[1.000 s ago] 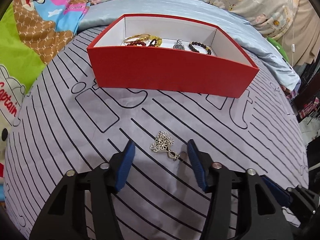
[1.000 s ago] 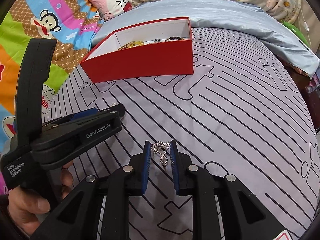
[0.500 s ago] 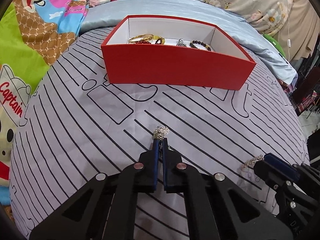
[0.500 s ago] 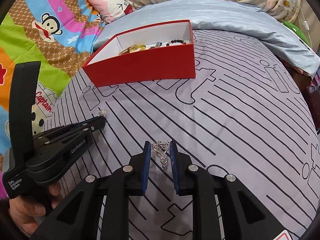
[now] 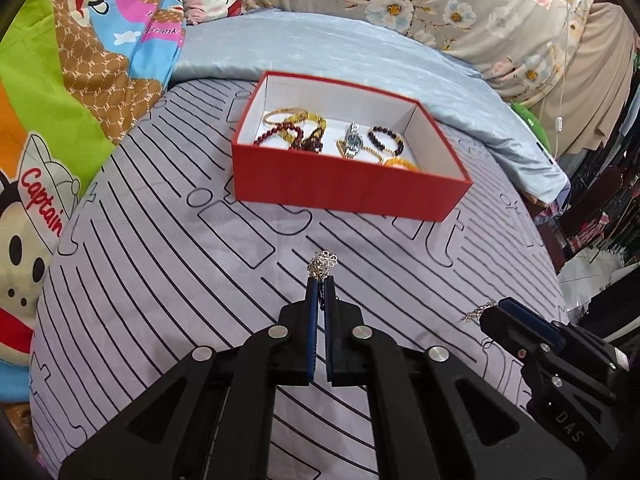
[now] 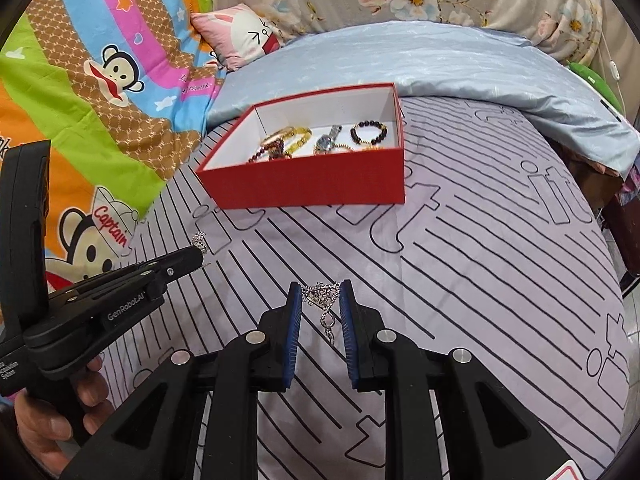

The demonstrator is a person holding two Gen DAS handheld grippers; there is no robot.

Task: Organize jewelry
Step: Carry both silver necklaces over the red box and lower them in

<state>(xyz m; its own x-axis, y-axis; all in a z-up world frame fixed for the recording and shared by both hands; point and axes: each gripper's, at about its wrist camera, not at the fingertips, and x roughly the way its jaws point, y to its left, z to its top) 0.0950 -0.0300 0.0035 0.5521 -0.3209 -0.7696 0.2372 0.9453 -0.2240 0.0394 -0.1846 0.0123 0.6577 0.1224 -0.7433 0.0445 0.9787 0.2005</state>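
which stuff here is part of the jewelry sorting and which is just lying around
Job: red box with bracelets and a watch; silver filigree piece in left gripper; second silver piece in right gripper.

Lying about: cartoon blanket, pink pillow, blue quilt.

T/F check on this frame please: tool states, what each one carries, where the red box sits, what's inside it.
1. The left tool is shut on a silver filigree earring. True.
2. The right tool carries nothing. False: it grips a second silver earring.
3. The red box has its lid on. False: it is open.
4. The box holds a wristwatch and beaded bracelets. True.
5. The box sits on the striped bedsheet. True.
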